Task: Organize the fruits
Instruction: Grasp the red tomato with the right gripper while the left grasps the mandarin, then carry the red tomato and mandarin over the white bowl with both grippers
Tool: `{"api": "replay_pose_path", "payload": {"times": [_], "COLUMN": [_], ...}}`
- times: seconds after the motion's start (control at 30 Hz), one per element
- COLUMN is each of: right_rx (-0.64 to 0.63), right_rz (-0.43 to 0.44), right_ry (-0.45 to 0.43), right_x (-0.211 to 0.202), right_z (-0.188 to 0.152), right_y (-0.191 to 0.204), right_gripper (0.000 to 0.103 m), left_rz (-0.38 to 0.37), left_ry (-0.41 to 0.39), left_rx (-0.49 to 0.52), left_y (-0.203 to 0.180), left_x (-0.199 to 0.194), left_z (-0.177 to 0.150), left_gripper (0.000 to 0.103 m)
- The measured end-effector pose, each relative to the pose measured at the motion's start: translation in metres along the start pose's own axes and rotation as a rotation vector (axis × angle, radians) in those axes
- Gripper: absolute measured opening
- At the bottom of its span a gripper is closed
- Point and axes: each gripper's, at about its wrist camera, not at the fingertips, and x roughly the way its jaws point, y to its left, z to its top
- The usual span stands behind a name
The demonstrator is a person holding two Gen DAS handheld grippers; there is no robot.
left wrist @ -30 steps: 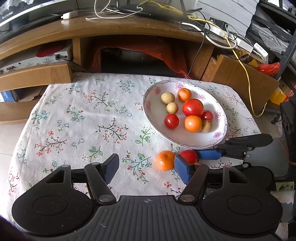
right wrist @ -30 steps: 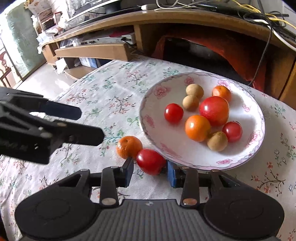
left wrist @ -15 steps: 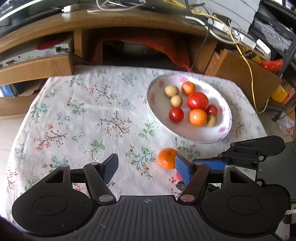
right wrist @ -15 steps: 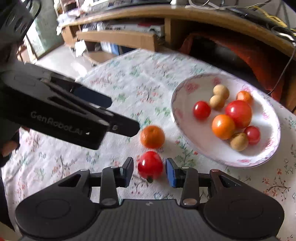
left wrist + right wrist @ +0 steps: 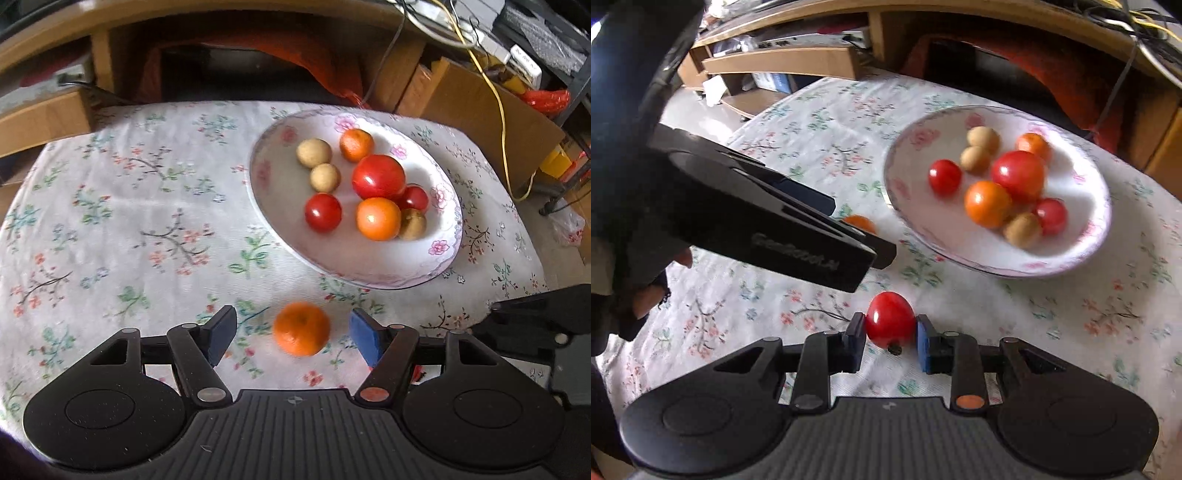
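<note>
Holding a red tomato [image 5: 890, 319] in my right hand-held gripper [image 5: 891, 338], I can see both pads pressed on its sides, so that one is closed on the fruit. From the flowered plate [image 5: 1082, 254], the tomato sits on the near side, a little way off the rim and above the cloth on the desk [image 5: 1071, 332].

My left hand-held gripper [image 5: 291, 332] is wide open and has nothing in it. The orange [image 5: 301, 328] lies on the cloth right between its two pads, not touching either one. From the plate, the orange is also on the near side, close to the rim. It is round, so it has no long way to line up with. The left one is nearer to it, so I think that side should close on it next.

A second ago, the orange and the tomato sat side by side on the cloth. Now the tomato is squeezed and lifted away, and the left one has slid over so the orange sits in its gap.
</note>
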Motion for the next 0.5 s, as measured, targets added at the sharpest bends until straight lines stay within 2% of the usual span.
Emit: {"api": "replay_pose_path", "payload": {"times": [0.17,0.27,0.33,0.5], "right_rx": [0.052,0.071,0.073,0.082], "right_rz": [-0.021,-0.028,-0.034,-0.041], "right_ry": [-0.003,0.002,0.006,-0.012], "right_x": [-0.009,-0.008,-0.007,-0.010], "right_z": [0.002,0.001,0.001,0.005], "right_y": [-0.015,-0.022,-0.024,-0.028], "right_gripper": [0.030,0.030,0.030,0.030], "left_rz": [0.038,0.062,0.078,0.105], "left_ry": [0.020,0.020,0.019,0.039], "left_rx": [0.049,0.065,0.061,0.106], "left_y": [-0.014,-0.020,-0.022,-0.033], "left_x": [0.009,0.009,0.008,0.006], "left_z": [0.006,0.004,0.003,-0.003], "left_gripper": [0.063,0.052,0.041,0.042]}}
